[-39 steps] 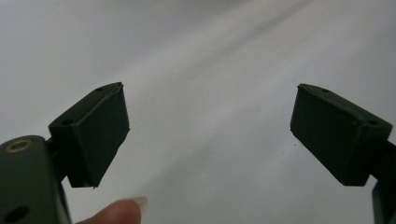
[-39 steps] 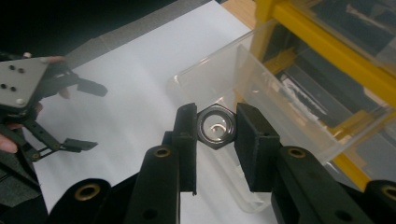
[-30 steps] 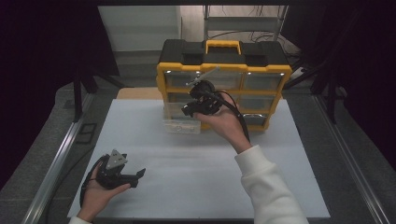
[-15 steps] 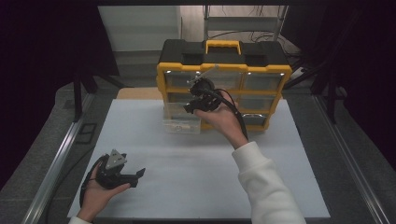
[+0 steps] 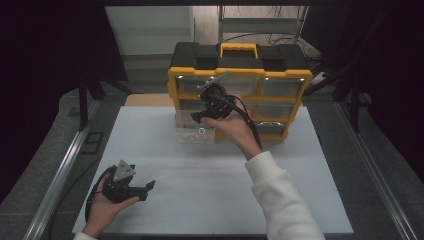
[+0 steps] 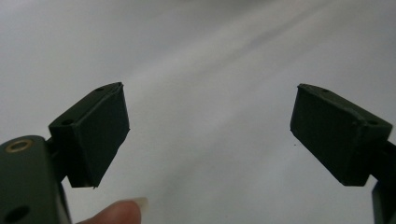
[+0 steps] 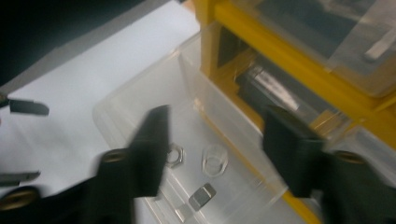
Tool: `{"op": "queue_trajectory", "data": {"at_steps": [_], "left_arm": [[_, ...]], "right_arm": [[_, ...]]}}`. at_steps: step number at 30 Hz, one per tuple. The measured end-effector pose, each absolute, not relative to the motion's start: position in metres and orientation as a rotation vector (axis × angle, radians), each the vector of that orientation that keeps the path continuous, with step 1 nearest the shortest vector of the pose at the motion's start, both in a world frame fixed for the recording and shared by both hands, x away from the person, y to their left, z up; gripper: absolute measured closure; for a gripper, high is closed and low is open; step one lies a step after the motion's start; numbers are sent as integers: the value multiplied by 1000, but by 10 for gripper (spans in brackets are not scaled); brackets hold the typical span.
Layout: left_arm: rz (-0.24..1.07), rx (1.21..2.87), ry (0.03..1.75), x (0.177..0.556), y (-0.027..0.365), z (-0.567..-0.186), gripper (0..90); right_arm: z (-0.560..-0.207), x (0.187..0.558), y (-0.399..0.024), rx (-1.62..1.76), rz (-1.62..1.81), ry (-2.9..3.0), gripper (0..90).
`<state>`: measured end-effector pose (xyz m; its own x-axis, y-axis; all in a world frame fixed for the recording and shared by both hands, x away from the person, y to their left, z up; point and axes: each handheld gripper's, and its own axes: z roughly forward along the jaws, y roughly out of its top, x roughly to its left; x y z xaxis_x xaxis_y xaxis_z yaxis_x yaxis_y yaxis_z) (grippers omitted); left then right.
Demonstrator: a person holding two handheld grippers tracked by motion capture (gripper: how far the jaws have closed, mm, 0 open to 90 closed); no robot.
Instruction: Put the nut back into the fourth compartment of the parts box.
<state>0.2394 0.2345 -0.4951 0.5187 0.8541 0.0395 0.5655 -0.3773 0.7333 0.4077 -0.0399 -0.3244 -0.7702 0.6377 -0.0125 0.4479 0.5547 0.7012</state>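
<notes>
The right gripper (image 7: 212,140) hovers above the pulled-out clear drawer (image 5: 196,128) at the desk's far edge, jaws just opened and empty (nut (image 7: 173,156) inside); closing the drawer remains.

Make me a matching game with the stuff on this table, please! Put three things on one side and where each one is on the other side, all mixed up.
Things:
1. nut
2. clear drawer
3. left gripper

Places:
A. on the white table top, in front of the yellow and black box
B. near the front left corner of the table, in a hand, jaws wide apart
C. lying inside the clear drawer

Right pairs: 1-C, 2-A, 3-B
</notes>
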Motion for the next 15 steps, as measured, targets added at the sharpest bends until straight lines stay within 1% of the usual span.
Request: {"op": "queue_trajectory", "data": {"at_steps": [1,4,6,10,11,14,15], "left_arm": [[552,2088,1151,239,235,-495,123],[553,2087,1151,239,234,-495,124],[554,2086,1150,239,234,-495,124],[554,2083,1149,239,234,-494,124],[554,2080,1149,239,234,-494,124],[549,2073,1152,240,236,-493,124],[545,2067,1154,240,236,-493,124]], "right_arm": [[-324,408,-40,903,1028,2526,350],[-318,399,-45,901,1100,2508,280],[-316,396,-46,893,1121,2500,276],[-313,374,-52,838,1168,2481,270],[-313,374,-52,838,1168,2481,270],[-316,349,-56,761,1191,2491,278],[-316,349,-56,761,1191,2491,278]]}}
